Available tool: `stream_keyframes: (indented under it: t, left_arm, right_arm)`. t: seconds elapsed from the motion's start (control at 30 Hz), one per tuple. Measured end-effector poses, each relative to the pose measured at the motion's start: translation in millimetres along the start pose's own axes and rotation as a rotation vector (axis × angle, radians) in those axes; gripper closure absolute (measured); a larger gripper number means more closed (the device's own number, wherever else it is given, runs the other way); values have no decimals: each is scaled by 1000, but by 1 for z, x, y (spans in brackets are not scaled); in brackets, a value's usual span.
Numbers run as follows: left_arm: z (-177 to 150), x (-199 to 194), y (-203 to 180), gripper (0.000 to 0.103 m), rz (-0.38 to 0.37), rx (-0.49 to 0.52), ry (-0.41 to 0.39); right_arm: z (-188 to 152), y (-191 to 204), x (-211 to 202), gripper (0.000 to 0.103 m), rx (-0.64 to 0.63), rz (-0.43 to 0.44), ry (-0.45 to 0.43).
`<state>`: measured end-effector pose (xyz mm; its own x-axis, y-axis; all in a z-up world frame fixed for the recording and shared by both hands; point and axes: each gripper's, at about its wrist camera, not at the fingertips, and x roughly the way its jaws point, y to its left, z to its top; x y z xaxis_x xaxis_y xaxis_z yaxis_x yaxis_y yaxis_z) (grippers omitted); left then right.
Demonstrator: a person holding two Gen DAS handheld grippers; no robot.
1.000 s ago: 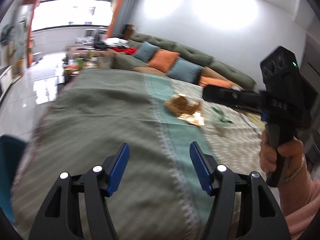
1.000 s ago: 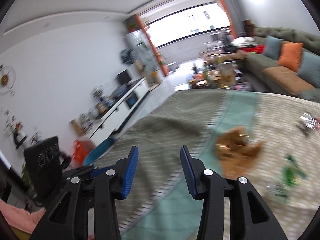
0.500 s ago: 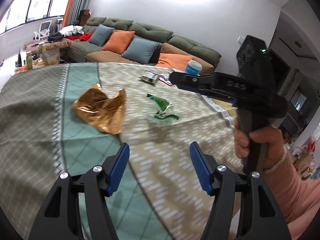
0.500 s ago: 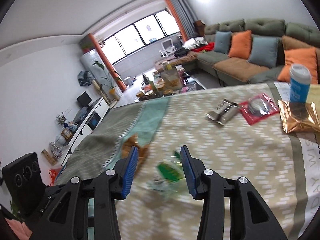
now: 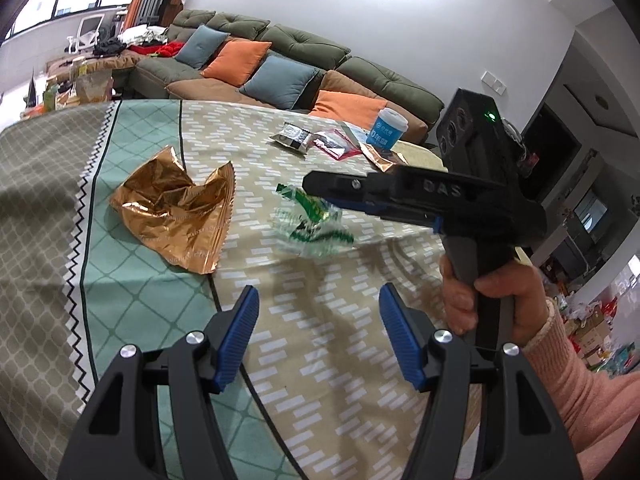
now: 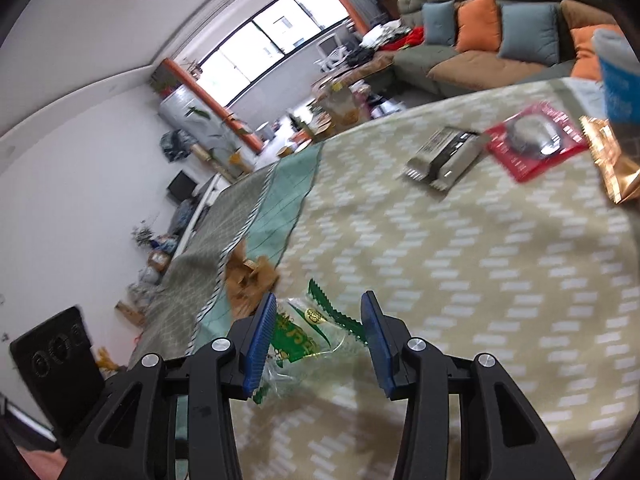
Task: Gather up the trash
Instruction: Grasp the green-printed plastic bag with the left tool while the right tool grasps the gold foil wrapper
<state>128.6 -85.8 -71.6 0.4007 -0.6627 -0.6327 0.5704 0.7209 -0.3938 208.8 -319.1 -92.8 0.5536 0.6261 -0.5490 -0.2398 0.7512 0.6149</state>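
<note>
A clear and green crumpled wrapper (image 5: 310, 224) (image 6: 304, 334) lies on the patterned tablecloth (image 5: 340, 340). My right gripper (image 6: 318, 334) (image 5: 320, 184) hovers just over it, open, with the wrapper showing between the blue pads, apart from them. A crumpled gold foil bag (image 5: 176, 212) (image 6: 250, 280) lies to the wrapper's left. My left gripper (image 5: 318, 328) is open and empty, short of both pieces. Farther back lie a black and silver packet (image 5: 292, 138) (image 6: 444, 156), a red pouch (image 5: 334, 146) (image 6: 536, 140) and another gold wrapper (image 5: 380, 158) (image 6: 612, 164).
A blue and white paper cup (image 5: 388, 128) (image 6: 618, 80) stands at the table's far end. A sofa (image 5: 280, 68) with orange and blue cushions runs behind the table. A hand in a pink sleeve (image 5: 560, 360) holds the right gripper's handle.
Both views swung from the green end of the table toward the trash. The right gripper came down over the green wrapper, which now sits between its pads. Neither gripper's opening changed.
</note>
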Motion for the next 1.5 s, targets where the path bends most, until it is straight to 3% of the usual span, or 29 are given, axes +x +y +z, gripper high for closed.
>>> stream_keyframes:
  t: [0.3,0.43,0.6,0.67,0.8,1.03,1.43,1.5]
  left_arm:
    - [5,3,26,37,-54,-116,11]
    - [8,1,34,35,-39,-151,-1]
    - [8,10,40,45,-30,-173,35]
    - [7,11,41,56,-25,-178,36]
    - [4,10,44,64,-19,-185,42]
    - [-3,-7,43,66,8,-178,15]
    - [-24,-64,60,66,118,-176,-60]
    - [-27,-72,63,66,132,-179,-74]
  right_arm:
    - [-20,30,3,58,-50,91,40]
    - [-28,35,2,58,-50,117,56]
    - [-32,31,1,59,-32,143,62]
    - [-33,30,0,59,-32,139,62]
    - [-33,30,-3,59,-27,146,59]
    - [-21,37,6,59,-48,103,41]
    - [-3,54,55,60,-65,48,101]
    - [-2,58,59,64,-72,50,109]
